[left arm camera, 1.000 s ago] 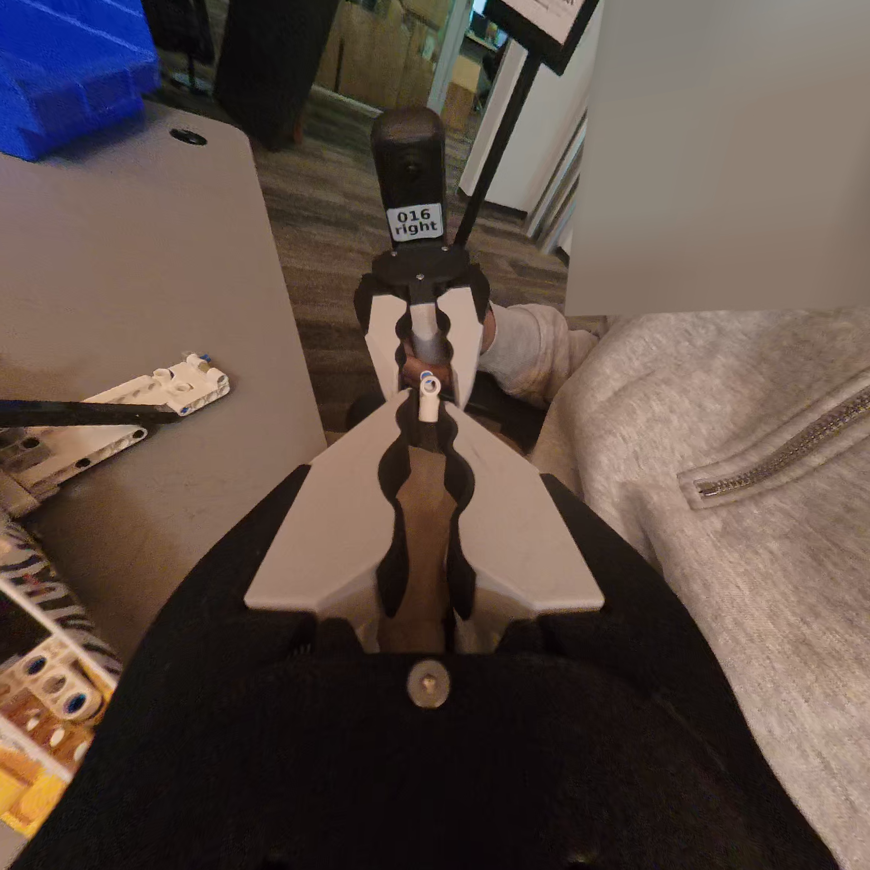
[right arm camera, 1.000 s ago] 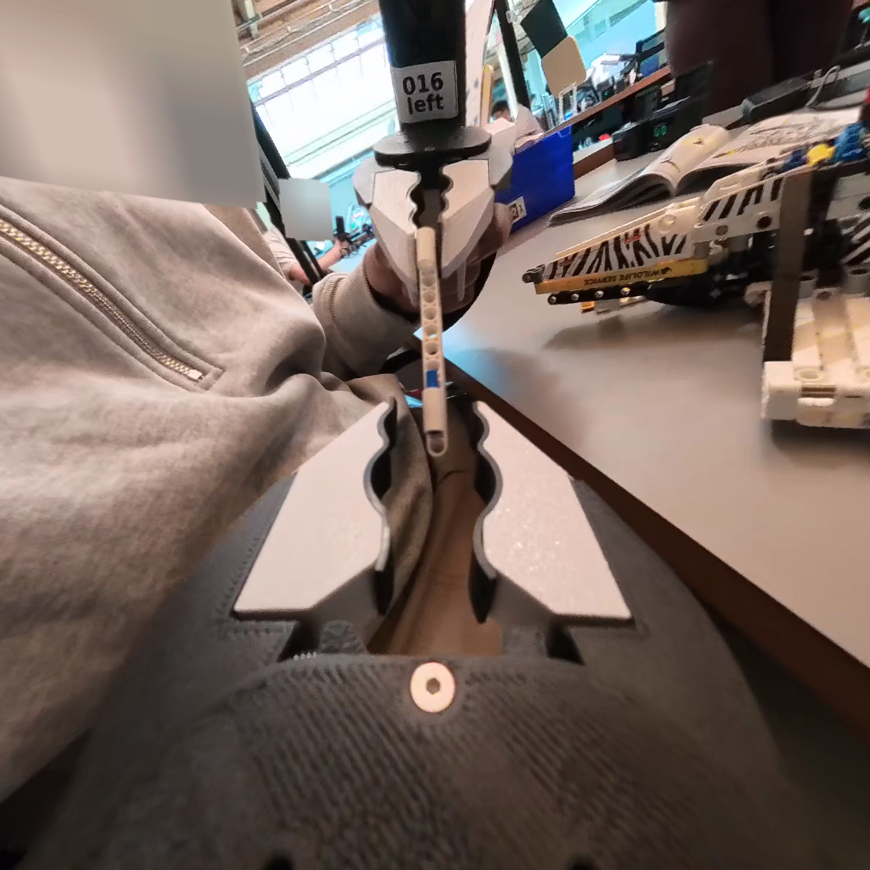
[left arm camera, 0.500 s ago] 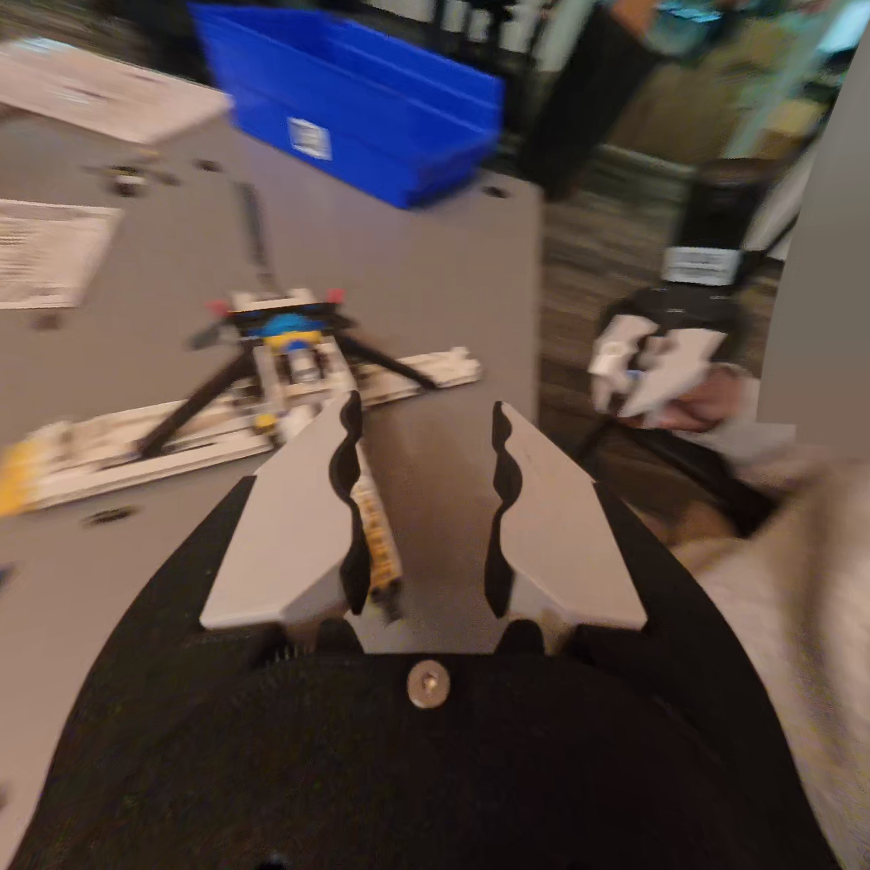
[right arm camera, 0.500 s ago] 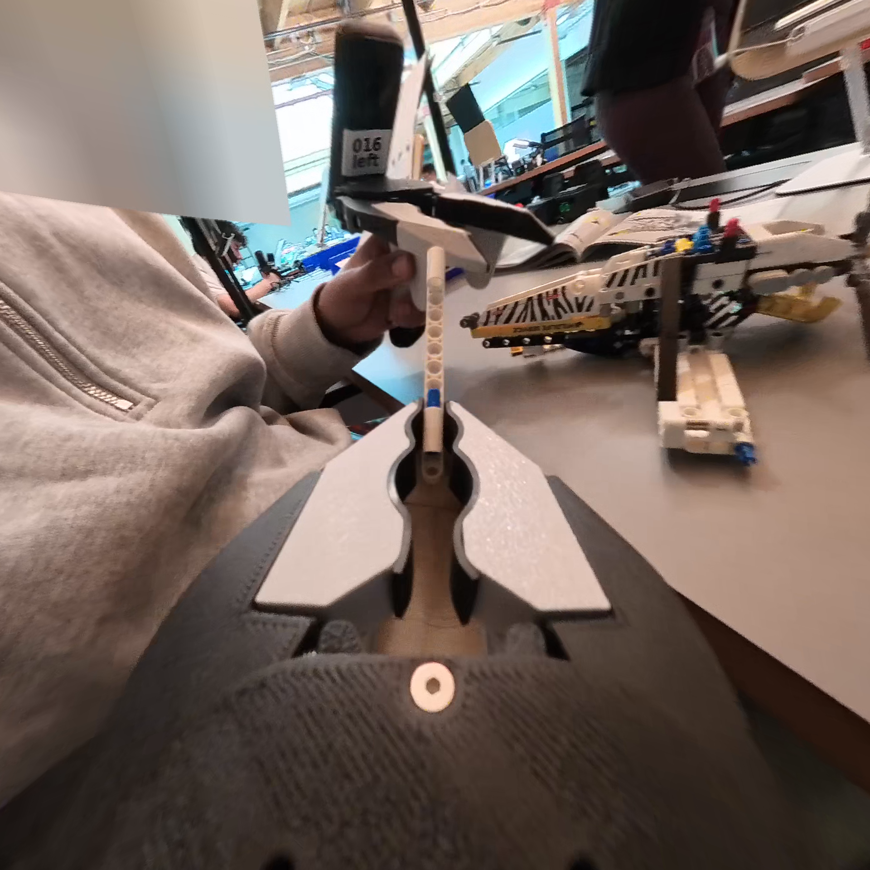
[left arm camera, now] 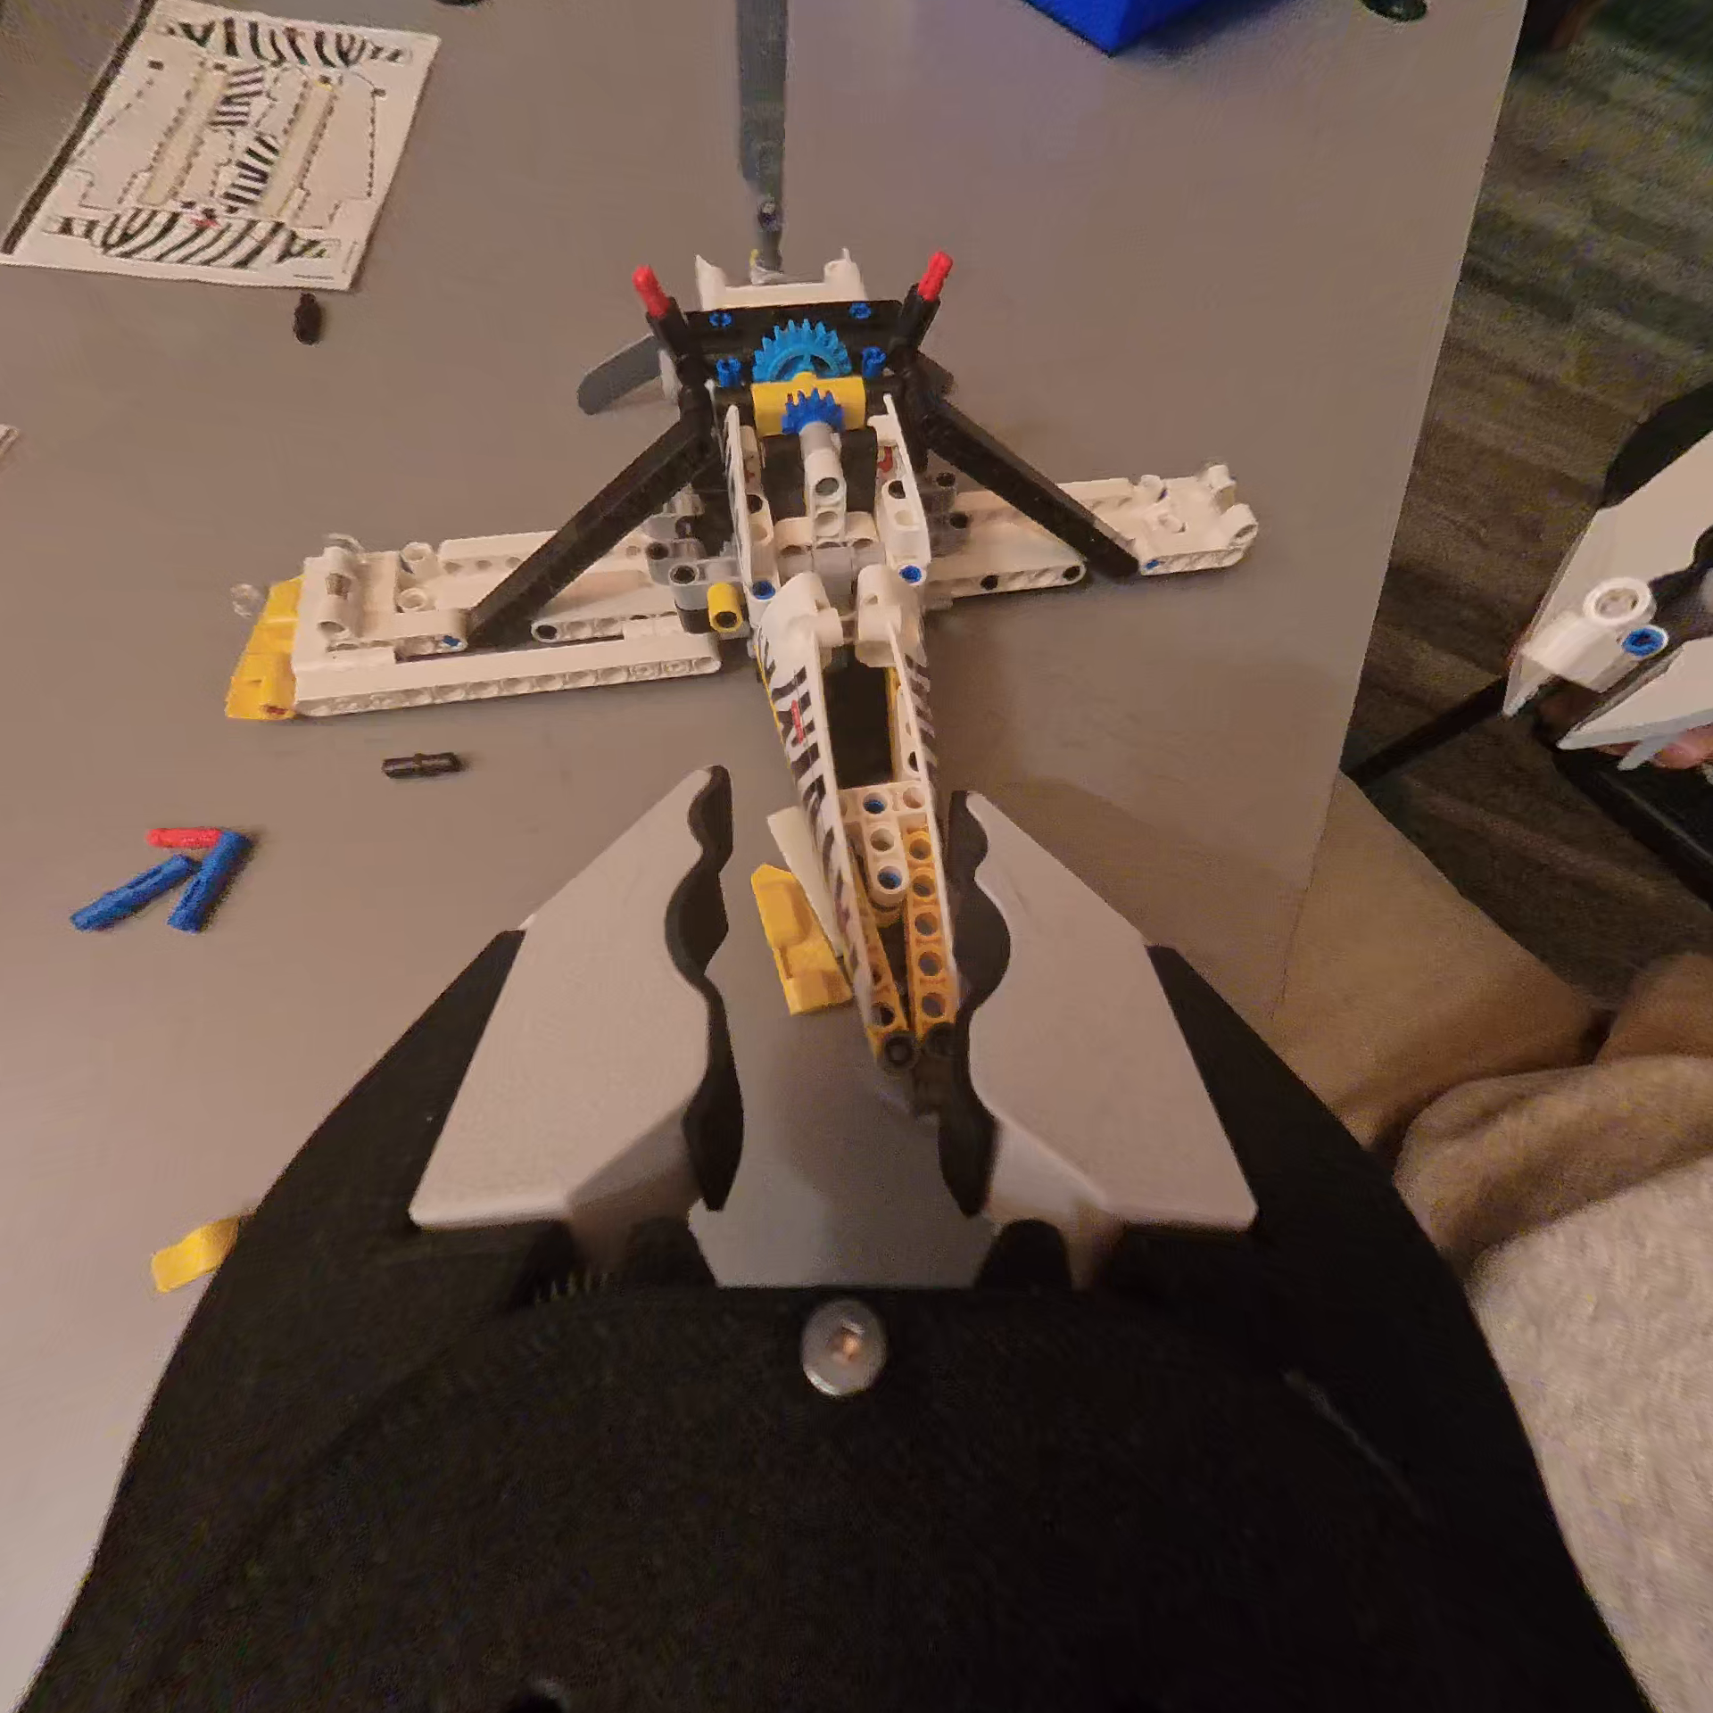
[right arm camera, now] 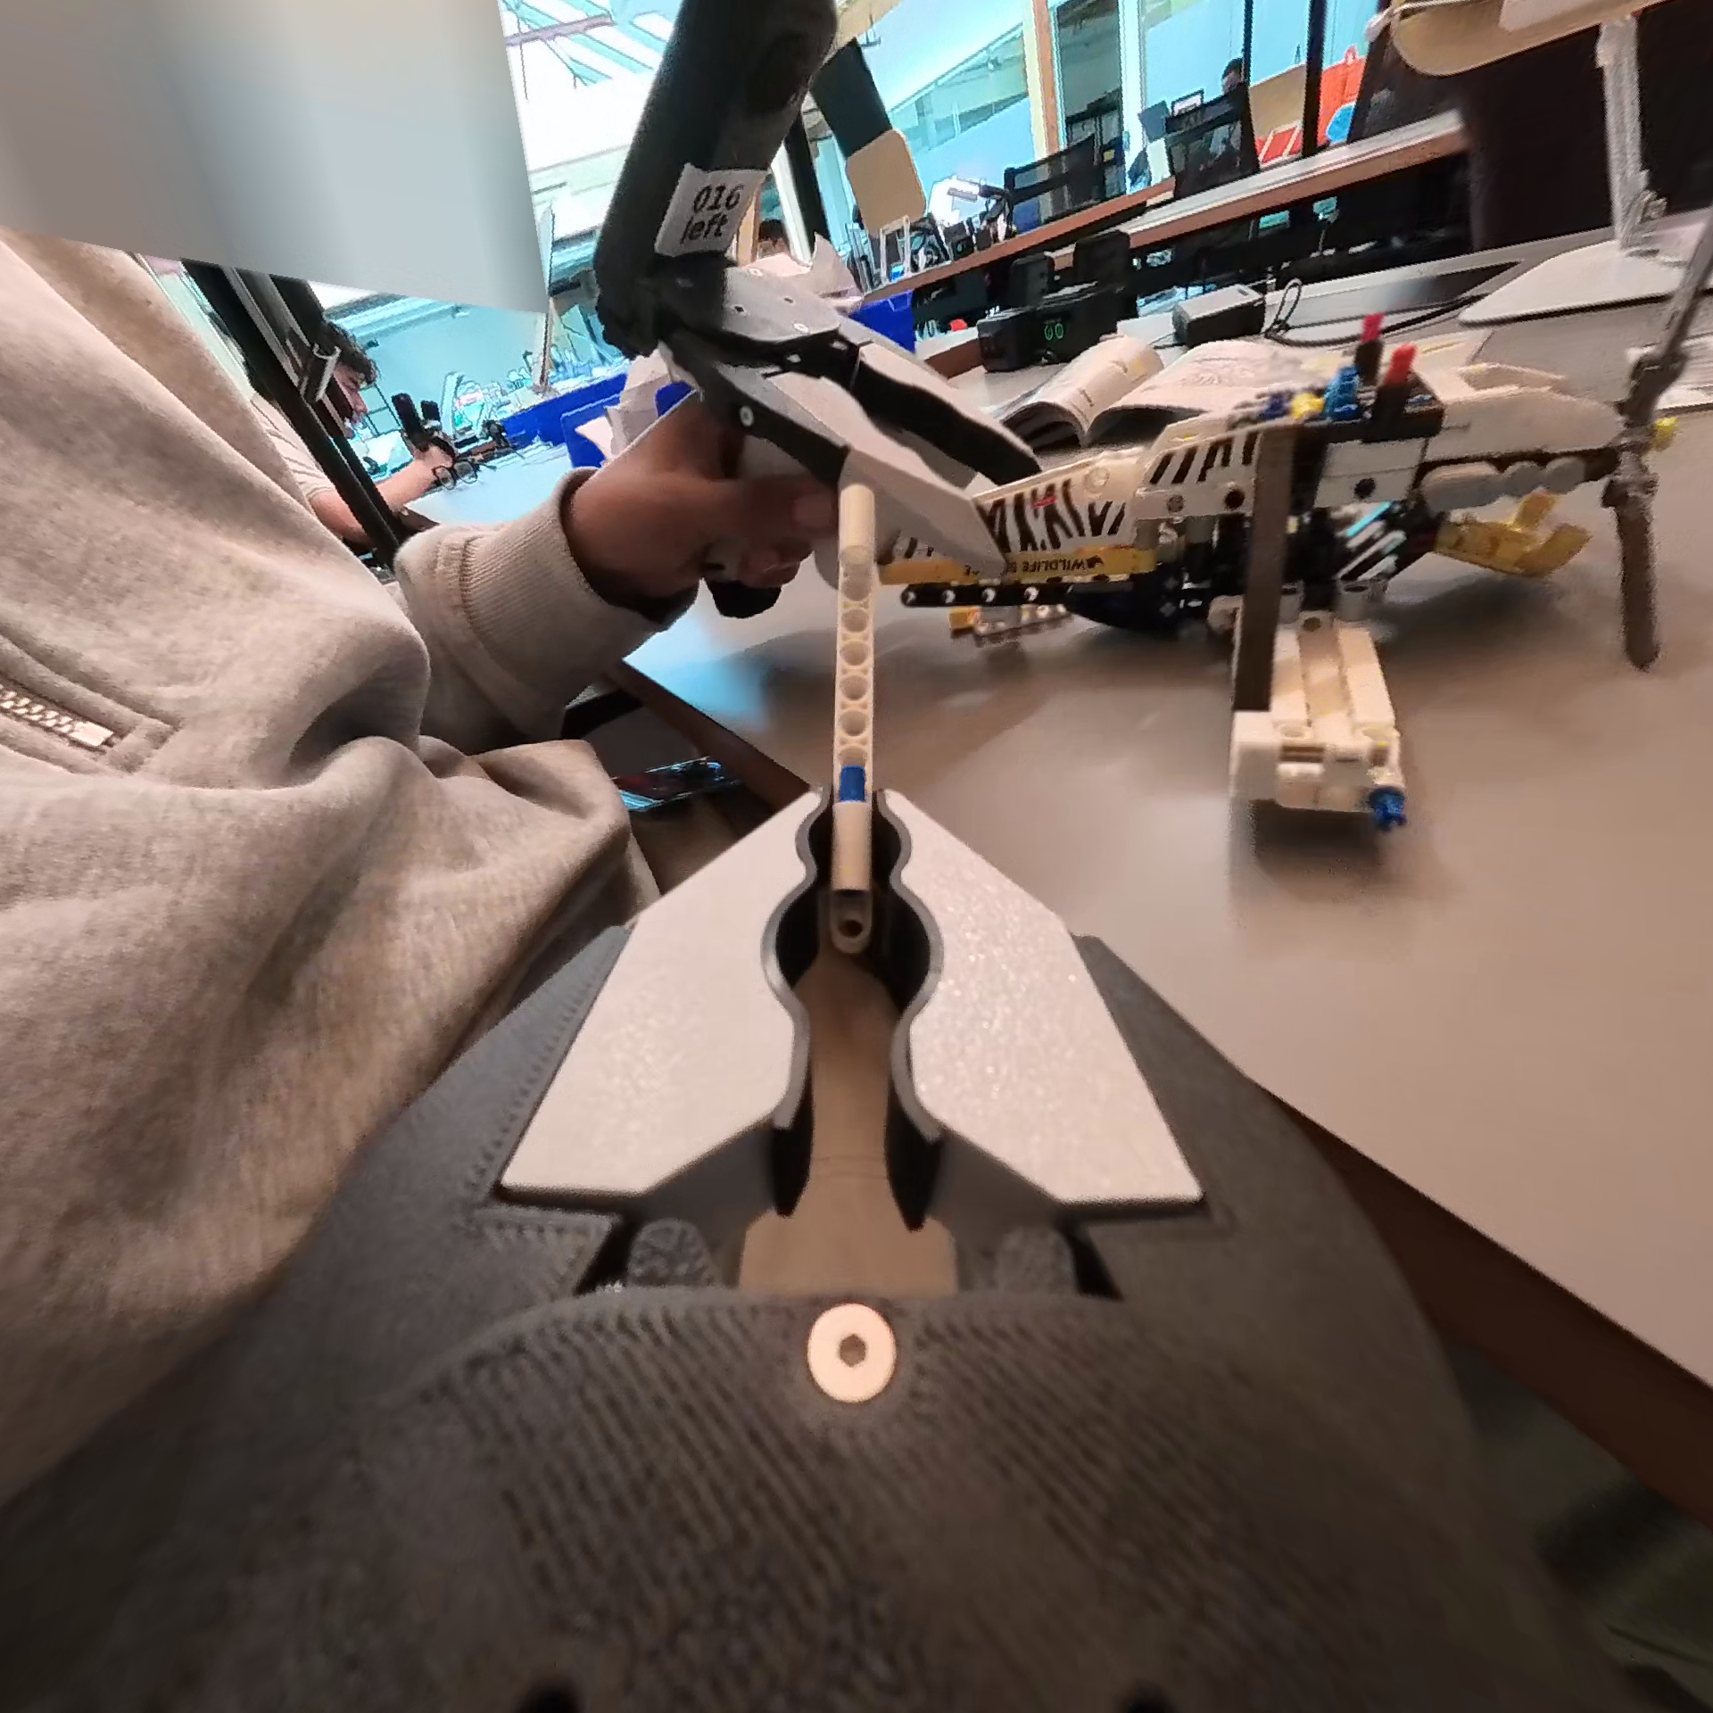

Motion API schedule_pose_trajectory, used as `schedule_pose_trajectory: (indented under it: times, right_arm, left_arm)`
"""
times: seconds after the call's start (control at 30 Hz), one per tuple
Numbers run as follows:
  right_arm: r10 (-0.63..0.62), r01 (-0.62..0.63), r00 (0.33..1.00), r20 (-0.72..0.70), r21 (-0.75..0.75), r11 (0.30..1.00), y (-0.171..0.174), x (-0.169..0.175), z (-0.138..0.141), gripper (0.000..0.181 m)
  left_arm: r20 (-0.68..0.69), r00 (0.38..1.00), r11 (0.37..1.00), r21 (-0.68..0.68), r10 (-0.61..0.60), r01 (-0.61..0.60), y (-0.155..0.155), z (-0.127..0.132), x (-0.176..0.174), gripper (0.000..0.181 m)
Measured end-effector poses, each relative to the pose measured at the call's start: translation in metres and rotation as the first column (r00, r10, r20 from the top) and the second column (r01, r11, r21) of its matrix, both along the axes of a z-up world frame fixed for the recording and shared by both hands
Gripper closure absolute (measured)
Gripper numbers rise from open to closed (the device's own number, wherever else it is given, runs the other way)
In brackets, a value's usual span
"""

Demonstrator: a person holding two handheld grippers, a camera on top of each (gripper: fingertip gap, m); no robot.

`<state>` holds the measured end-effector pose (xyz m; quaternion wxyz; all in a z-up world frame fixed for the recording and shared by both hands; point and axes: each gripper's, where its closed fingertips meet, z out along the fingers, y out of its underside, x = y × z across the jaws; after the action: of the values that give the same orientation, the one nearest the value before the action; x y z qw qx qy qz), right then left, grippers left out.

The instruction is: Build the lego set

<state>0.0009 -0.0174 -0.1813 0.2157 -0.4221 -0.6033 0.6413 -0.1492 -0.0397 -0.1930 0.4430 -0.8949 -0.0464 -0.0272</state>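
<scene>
The left tongs (left arm camera: 839, 788) stand spread, their tips on either side of the striped tail of the lego plane (left arm camera: 806, 519), which rests on the grey surface (left arm camera: 1159, 232). The right tongs (right arm camera: 851, 805), beside the surface's edge, pinch a white beam (right arm camera: 855, 649) upright.

The plane model (left arm camera: 816, 556) sat flat on the grey table, white wings spread wide, zebra-striped tail running back between the open fingers of the left gripper (left arm camera: 834, 806). The long white holed beam (right arm camera: 855, 667), blue pin near its low end, stood upright, pinched in the right gripper (right arm camera: 851, 816).
</scene>
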Motion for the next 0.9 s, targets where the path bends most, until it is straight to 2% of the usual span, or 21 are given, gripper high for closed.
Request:
schedule_pose_trajectory:
  times: [0.13, 0.63, 0.8, 0.9]
  right_arm:
    - [0.0, 0.0, 1.0, 0.002, -0.002, 1.0, 0.001, 0.0, -0.001, 0.177]
    - [-0.006, 0.006, 1.0, 0.008, 0.0, 1.0, 0.001, -0.002, -0.002, 0.176]
    - [-0.009, 0.009, 1.0, 0.006, 0.014, 1.0, -0.001, -0.004, -0.002, 0.177]
    - [-0.045, 0.045, 0.999, -0.009, 0.042, 0.998, 0.0, -0.008, 0.001, 0.177]
  left_arm:
    - [0.006, 1.0, 1.0, 0.003, -0.001, 0.001, -0.003, 0.0, -0.007, 0.155]
    - [-0.043, 0.994, 0.994, 0.0, 0.105, -0.105, -0.023, 0.0, -0.044, 0.156]
    - [-0.034, 0.993, 0.994, 0.014, 0.112, -0.112, -0.024, 0.001, -0.046, 0.156]
    - [-0.018, 0.992, 0.989, 0.077, 0.129, -0.127, -0.024, 0.015, -0.044, 0.145]
